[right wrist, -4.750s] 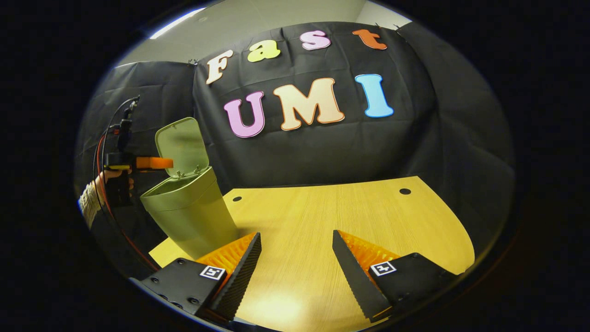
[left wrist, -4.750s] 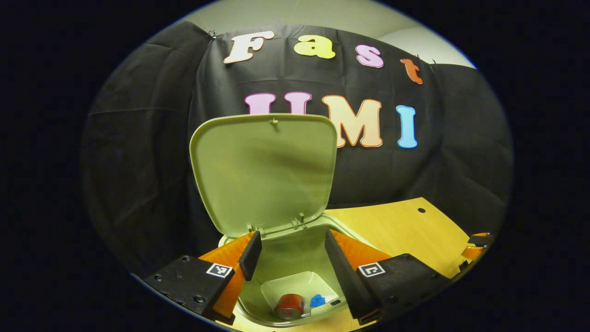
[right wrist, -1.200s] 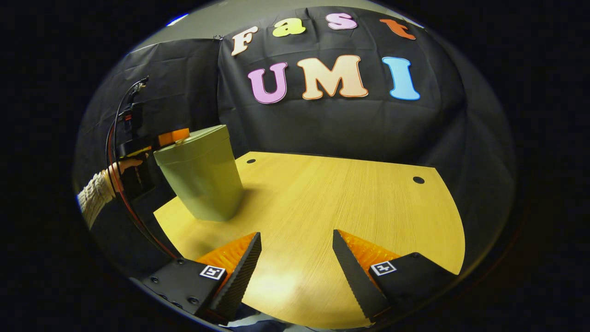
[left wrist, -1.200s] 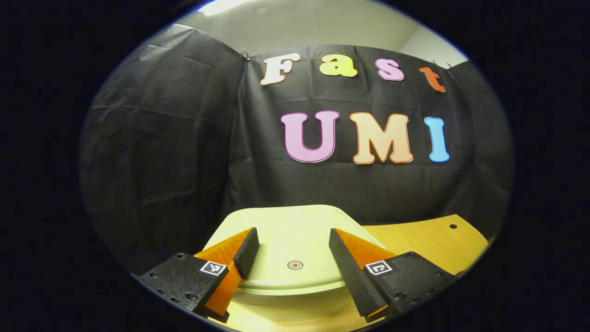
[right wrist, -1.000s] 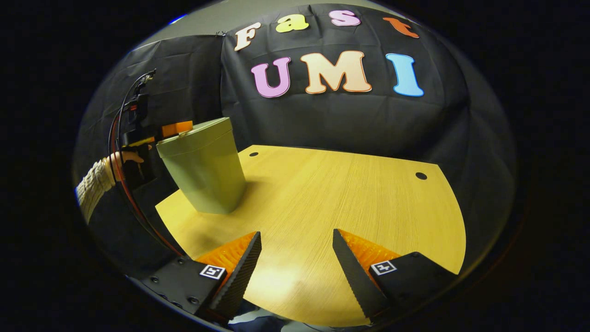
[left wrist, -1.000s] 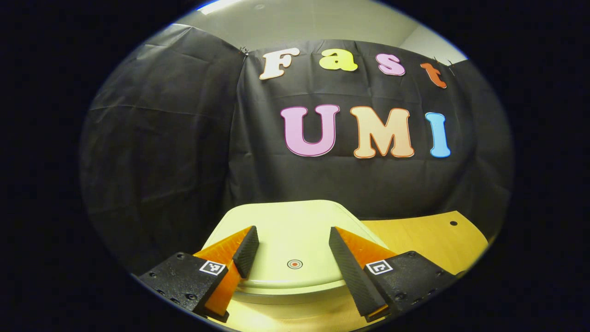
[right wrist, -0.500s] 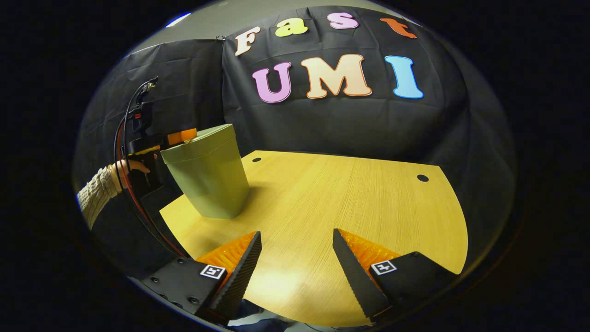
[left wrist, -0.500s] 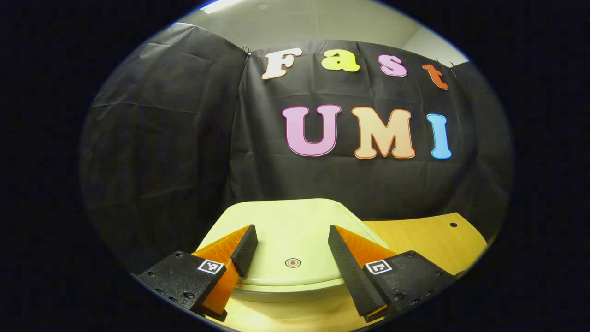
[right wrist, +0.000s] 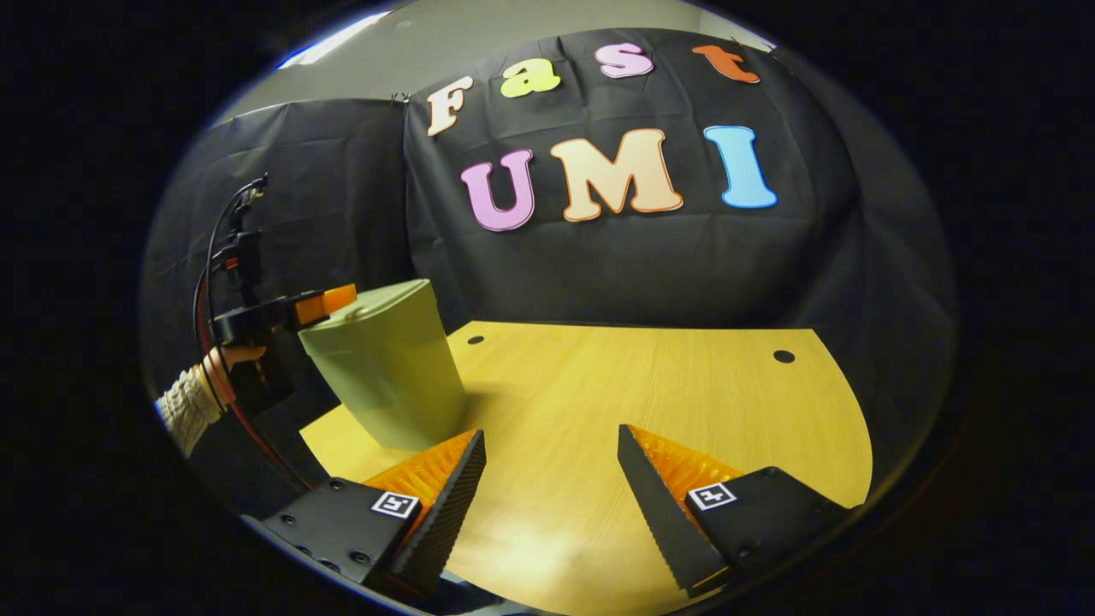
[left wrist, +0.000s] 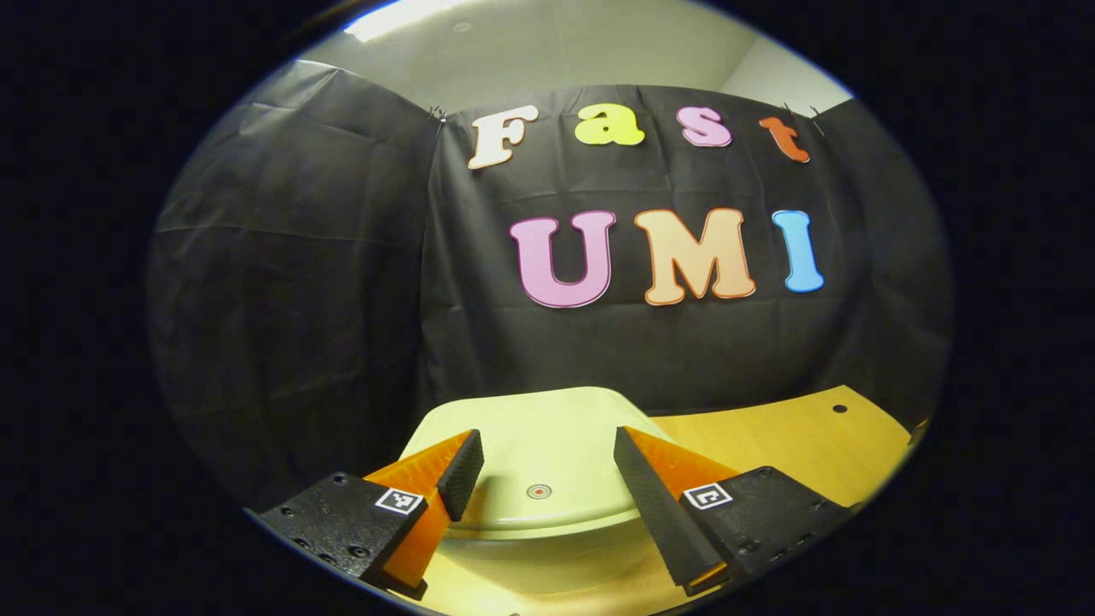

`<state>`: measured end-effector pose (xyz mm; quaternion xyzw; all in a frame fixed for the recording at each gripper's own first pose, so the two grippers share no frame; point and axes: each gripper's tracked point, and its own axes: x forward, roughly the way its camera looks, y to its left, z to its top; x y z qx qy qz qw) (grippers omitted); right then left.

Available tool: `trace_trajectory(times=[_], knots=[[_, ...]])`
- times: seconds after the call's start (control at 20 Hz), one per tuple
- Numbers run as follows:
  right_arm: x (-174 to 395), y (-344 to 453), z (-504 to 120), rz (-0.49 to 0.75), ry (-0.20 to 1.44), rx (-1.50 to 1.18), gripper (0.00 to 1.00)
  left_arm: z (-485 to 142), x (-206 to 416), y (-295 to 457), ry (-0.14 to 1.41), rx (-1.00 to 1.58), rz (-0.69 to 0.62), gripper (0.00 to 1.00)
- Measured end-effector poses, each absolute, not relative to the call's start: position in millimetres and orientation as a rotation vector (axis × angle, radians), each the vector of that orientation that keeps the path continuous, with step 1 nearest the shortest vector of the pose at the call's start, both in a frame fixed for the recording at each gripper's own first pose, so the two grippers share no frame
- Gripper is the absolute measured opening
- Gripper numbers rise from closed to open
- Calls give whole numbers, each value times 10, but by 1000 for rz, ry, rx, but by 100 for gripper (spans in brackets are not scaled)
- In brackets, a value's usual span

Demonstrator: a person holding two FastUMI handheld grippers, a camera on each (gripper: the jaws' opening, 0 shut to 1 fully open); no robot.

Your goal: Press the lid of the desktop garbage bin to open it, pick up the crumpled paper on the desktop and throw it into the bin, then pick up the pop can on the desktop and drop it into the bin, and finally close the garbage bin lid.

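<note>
One garbage bin (left wrist: 547, 479) stands on the tabletop (right wrist: 650, 402), pale green, with its lid (left wrist: 535, 445) down and shut. In the left gripper view the left gripper (left wrist: 543, 479) hangs just over the near part of that lid, its two fingers (left wrist: 462, 470) spread wide with nothing between them; the lid lies ahead of and between the fingers, and whether they touch it cannot be told. One small round red-ringed mark (left wrist: 538, 491) sits on the lid midway between the fingers. No brand or readable writing shows on the bin. Each finger mount carries one small square black-and-white marker (left wrist: 399, 501), two per gripper, and these hold a code pattern, not words.

In the right gripper view the right gripper (right wrist: 552, 479) is held above the tabletop, its two fingers (right wrist: 445, 505) likewise spread apart and holding nothing. The bin (right wrist: 389, 368) stands well ahead of its left finger, near the tabletop's far left edge. Past it, the left gripper (right wrist: 325, 301) reaches over the lid's edge, held by one hand (right wrist: 235, 355) coming from a knitted sleeve (right wrist: 184, 411), with cables (right wrist: 214, 257) looping up behind it. Two small dark holes (right wrist: 784, 356) mark the tabletop ahead of the fingers, one far left just beyond the bin, one far right.
</note>
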<state>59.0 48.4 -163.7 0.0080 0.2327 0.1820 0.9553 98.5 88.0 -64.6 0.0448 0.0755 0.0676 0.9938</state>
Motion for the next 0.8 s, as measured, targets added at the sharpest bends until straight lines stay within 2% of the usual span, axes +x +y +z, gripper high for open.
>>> trace_trajectory(times=[0.05,0.15,0.6,0.65,0.7,0.8], knots=[[598,521,-1597,369,458,19,98,-638,926,766,144,74,123,99],[622,610,-1524,369,434,15,98,-616,807,520,124,63,79,94],[442,624,-1217,210,341,54,98,-657,348,-261,119,39,-156,94],[413,652,-1176,193,321,61,98,-673,329,-307,118,39,-178,99],[391,670,-1140,179,301,62,98,-693,314,-337,118,35,-195,94],[342,704,-1115,159,278,72,98,-752,291,-360,128,19,-210,94]])
